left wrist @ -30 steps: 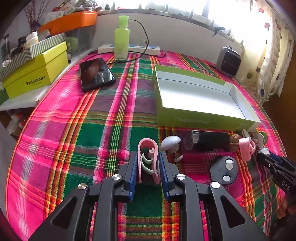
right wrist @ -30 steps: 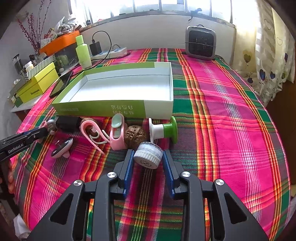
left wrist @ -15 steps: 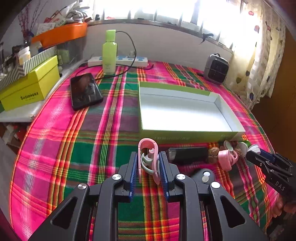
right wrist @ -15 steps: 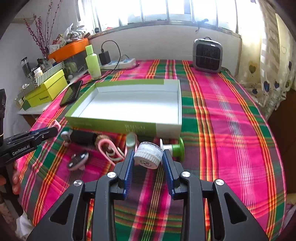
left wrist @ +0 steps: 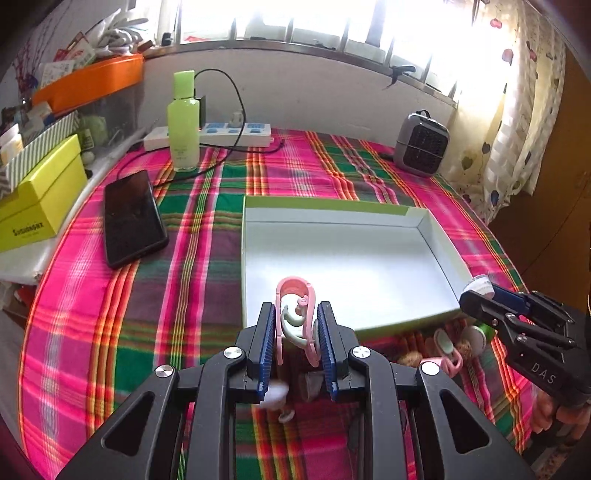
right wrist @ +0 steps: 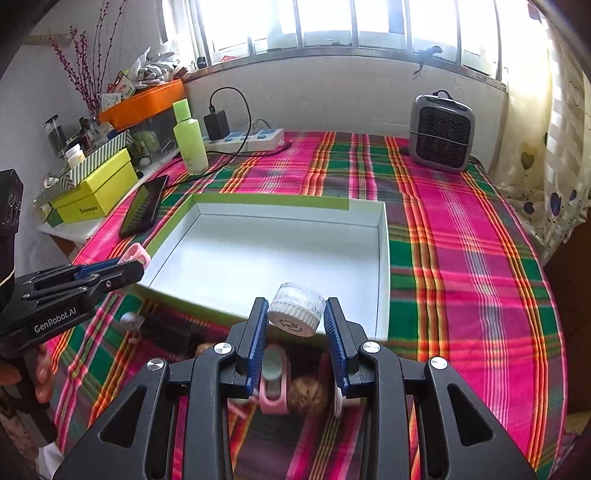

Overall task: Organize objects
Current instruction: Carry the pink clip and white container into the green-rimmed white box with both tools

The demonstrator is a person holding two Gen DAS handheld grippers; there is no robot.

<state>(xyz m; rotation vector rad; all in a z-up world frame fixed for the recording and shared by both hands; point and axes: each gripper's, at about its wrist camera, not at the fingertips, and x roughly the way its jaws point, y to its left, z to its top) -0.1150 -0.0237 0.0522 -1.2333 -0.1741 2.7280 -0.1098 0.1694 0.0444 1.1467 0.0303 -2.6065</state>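
Left gripper (left wrist: 297, 325), lower centre: pinching pink clip (left wrist: 295, 314) above near rim of open box (left wrist: 439, 266). Right gripper (right wrist: 295, 321), lower centre: clamping small jar (right wrist: 297, 308) over the box's near edge; white floor bare.

This is a room in a home. A plaid cloth (right wrist: 461, 240) covers the table, which stands at a barred window (right wrist: 332, 22) with a flowered curtain (right wrist: 561, 147) on the right. At the far edge are a small heater (right wrist: 441, 133), a power strip (right wrist: 251, 138) with a charger, a phone (left wrist: 133, 218) and a green bottle (left wrist: 183, 122). On the left, a shelf (right wrist: 85, 166) carries boxes, jars and dried branches.
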